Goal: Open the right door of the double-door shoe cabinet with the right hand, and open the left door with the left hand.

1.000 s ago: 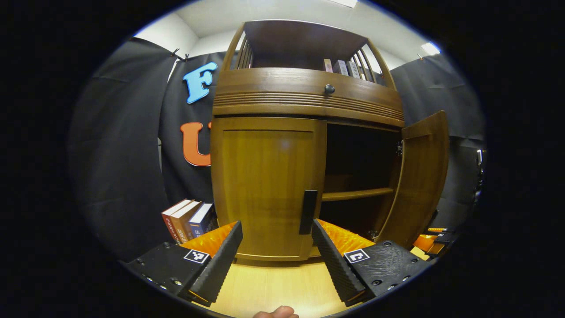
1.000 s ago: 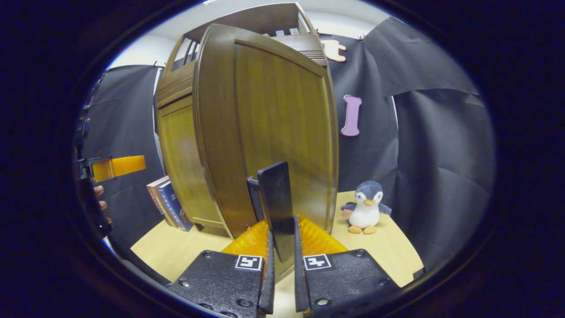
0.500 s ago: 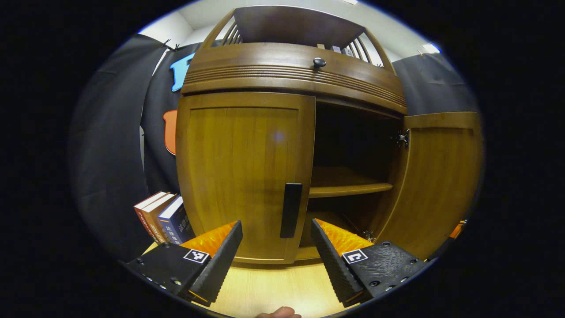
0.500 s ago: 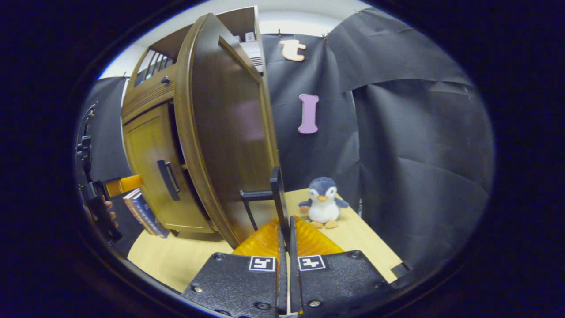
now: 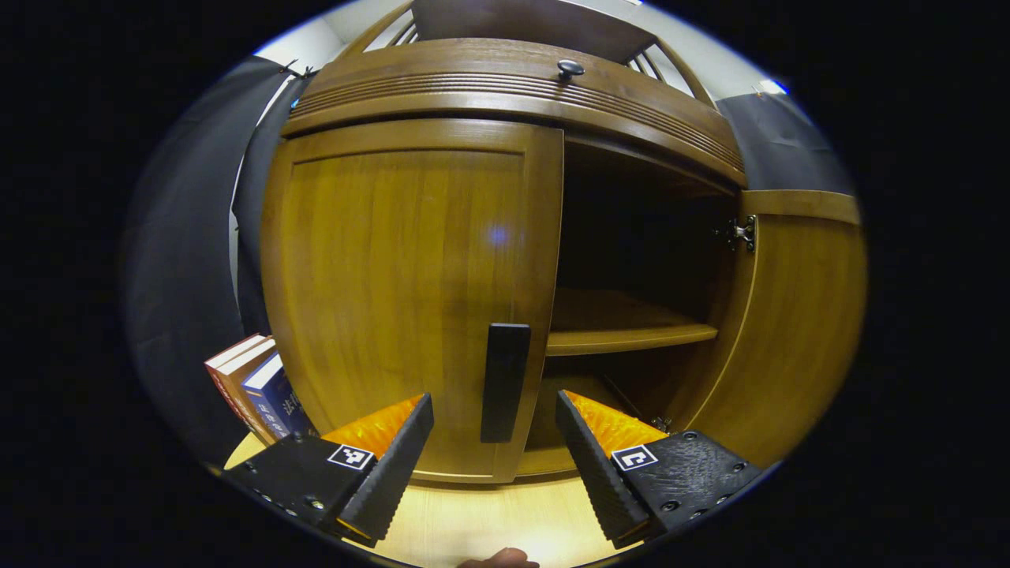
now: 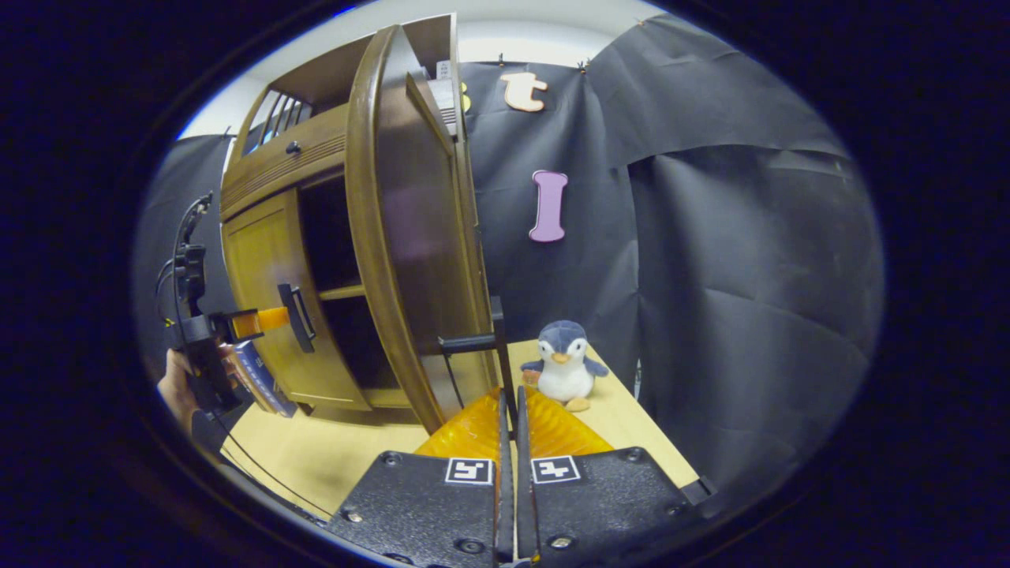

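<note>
- lining up my left gripper (image 5: 495, 442) on the left door (image 5: 410, 292): its dark handle (image 5: 505, 383) stands dead ahead, between my two spread fingers, with nothing held.
- that handle runs upright along the door's inner edge, so i judge a straight push forward puts a finger on each side of it.
- my left gripper is the nearer one to this door, which is not yet opened.
- my right gripper (image 6: 510, 442) is clamped on the right door's handle (image 6: 497, 347), fingers nearly together.
- the right door (image 6: 410, 237) stands swung wide.
- inside the cabinet (image 5: 513, 79) i see a bare shelf (image 5: 631, 335); the rest is too dark to tell.
</note>
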Demonstrator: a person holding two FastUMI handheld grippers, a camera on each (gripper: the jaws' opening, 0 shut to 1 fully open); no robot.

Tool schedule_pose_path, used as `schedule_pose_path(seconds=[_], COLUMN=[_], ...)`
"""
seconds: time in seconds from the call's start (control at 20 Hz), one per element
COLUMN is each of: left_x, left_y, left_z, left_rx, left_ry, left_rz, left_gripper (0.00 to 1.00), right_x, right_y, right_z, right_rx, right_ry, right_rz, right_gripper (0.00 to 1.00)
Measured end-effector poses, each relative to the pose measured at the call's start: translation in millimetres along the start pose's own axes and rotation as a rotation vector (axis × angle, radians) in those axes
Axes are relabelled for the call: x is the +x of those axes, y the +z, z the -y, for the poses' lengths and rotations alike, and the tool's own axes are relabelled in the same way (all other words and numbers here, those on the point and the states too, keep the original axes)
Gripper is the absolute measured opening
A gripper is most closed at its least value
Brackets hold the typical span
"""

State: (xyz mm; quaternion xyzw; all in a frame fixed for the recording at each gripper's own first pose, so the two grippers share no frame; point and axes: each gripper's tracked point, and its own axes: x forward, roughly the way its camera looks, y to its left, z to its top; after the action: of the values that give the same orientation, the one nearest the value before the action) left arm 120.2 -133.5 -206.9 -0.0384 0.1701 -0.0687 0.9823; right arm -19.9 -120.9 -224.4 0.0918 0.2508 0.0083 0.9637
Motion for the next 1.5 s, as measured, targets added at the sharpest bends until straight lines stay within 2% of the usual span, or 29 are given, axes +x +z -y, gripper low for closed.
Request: schedule_pose_path(seconds=[0.2, 0.25, 0.3, 0.5, 0.55, 0.6, 0.85, 0.95, 1.0, 1.2, 1.25, 1.35, 1.4, 1.45, 1.5], left_x=[14.3, 17.7, 22.3, 37.8, 39.6, 43.5, 57.9, 60.6, 62.4, 66.3, 66.8, 67.2, 67.4, 66.4, 67.0], left_y=[-5.9, -6.9, -7.3, -12.6, -13.5, -12.4, -12.0, -18.1, -15.9, -13.1, -14.6, -13.7, -14.3, -14.5, -14.4], left_z=[4.0, 1.8, 0.8, -2.9, -4.7, -6.1, -3.7, -0.2, -2.3, -7.0, -8.9, -2.2, 0.6, 0.6, -0.1], left_rx=[0.005, 0.009, 0.012, 0.011, 0.011, 0.012, 0.017, 0.001, 0.002, 0.020, 0.039, 0.061, 0.076, 0.093, 0.104], left_ry=[-0.006, 0.003, 0.009, 0.015, 0.024, 0.029, 0.003, -0.012, -0.004, 0.000, 0.001, -0.004, -0.009, -0.002, -0.003], left_rz=[-0.022, -0.023, -0.023, -0.038, -0.036, -0.029, -0.024, -0.060, -0.055, -0.036, -0.031, -0.013, -0.004, 0.000, 0.004], left_gripper=[0.94, 0.94, 0.94, 0.94, 0.94, 0.94, 0.94, 0.91, 0.87, 0.85, 0.84, 0.59, 0.46, 0.41, 0.43], right_x=[-2.7, -4.2, -6.6, -17.4, -19.9, -22.1, -41.3, -50.3, -54.2, -68.8, -70.7, -73.2, -74.0, -75.1, -76.6], right_y=[2.2, 3.0, 4.5, 9.4, 11.9, 16.2, 26.5, 30.7, 30.1, 40.5, 41.7, 40.7, 39.5, 40.0, 39.9], right_z=[7.8, 11.7, 17.1, 32.8, 36.2, 38.9, 56.9, 51.8, 53.5, 51.4, 49.4, 44.8, 42.7, 40.3, 37.4], right_rx=[-0.003, -0.001, 0.005, 0.033, 0.042, 0.056, 0.094, 0.106, 0.110, 0.097, 0.093, 0.087, 0.083, 0.079, 0.072], right_ry=[-0.007, -0.016, -0.025, -0.043, -0.052, -0.062, -0.119, -0.084, -0.082, -0.116, -0.117, -0.107, -0.104, -0.099, -0.096], right_rz=[0.004, 0.007, 0.012, 0.026, 0.037, 0.051, 0.091, 0.105, 0.105, 0.130, 0.135, 0.131, 0.129, 0.129, 0.130], right_gripper=[0.04, 0.00, 0.05, 0.04, 0.00, 0.04, 0.04, 0.00, 0.04, 0.12, 0.18, 0.34, 0.36, 0.41, 0.41])
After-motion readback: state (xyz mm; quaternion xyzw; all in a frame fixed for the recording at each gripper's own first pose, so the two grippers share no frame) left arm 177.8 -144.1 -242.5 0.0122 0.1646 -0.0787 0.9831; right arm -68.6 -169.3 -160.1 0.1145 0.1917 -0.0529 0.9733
